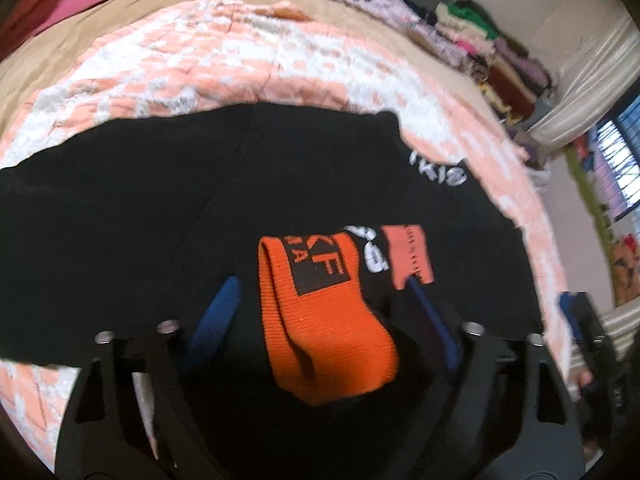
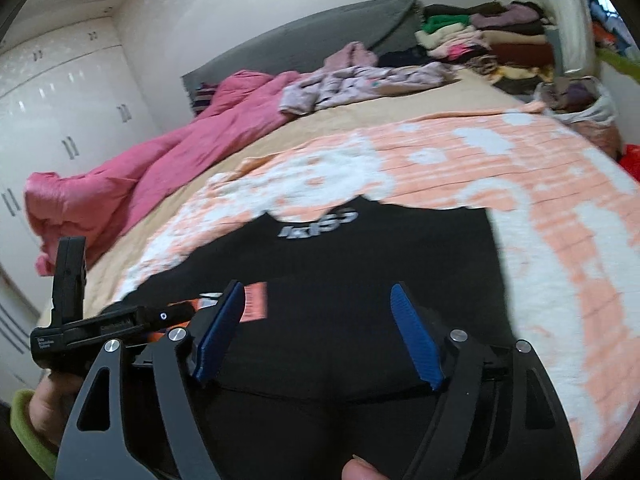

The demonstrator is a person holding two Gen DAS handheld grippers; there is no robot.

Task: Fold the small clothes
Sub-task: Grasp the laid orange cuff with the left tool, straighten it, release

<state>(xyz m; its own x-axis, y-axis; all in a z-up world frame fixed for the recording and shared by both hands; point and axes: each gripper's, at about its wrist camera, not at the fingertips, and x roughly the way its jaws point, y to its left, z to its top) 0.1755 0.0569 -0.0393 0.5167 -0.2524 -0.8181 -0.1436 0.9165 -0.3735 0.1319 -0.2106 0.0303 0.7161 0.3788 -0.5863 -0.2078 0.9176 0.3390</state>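
Observation:
A black garment [image 1: 200, 208] with white lettering [image 1: 440, 172] and an orange ribbed band [image 1: 324, 320] lies spread on an orange-and-white quilt [image 1: 240, 56]. My left gripper [image 1: 320, 292] is open, its blue pads either side of the orange band, with nothing pinched. In the right wrist view the same black garment [image 2: 360, 264] lies under my right gripper [image 2: 316, 300], which is open and empty just above the cloth. The left gripper's body [image 2: 92, 328] shows at the left there.
A pink duvet [image 2: 140, 160] lies bunched at the far left of the bed. Loose pale clothes [image 2: 352, 80] and a stack of folded clothes [image 2: 488, 44] sit at the head end. White wardrobe doors [image 2: 60, 100] stand to the left.

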